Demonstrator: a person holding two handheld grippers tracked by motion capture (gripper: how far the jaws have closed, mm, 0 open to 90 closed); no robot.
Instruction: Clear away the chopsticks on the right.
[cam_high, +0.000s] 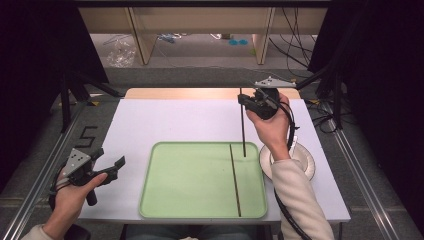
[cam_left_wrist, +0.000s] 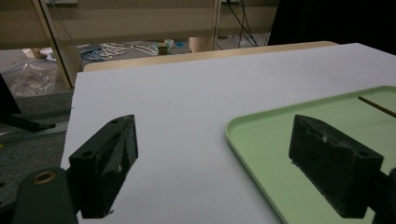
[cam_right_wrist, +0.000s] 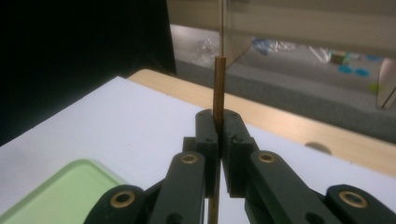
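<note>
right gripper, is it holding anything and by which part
Yes: the right gripper is shut on a thin brown stick, gripped near its upper end, and the rest hangs over the green tray.

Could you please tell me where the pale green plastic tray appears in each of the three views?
High view: the pale green plastic tray lies at lower centre on the white table.
Left gripper view: its near corner sits at lower right.
Right gripper view: one rounded corner shows at lower left.
Shared landmark: the white table's wooden far edge.
</note>
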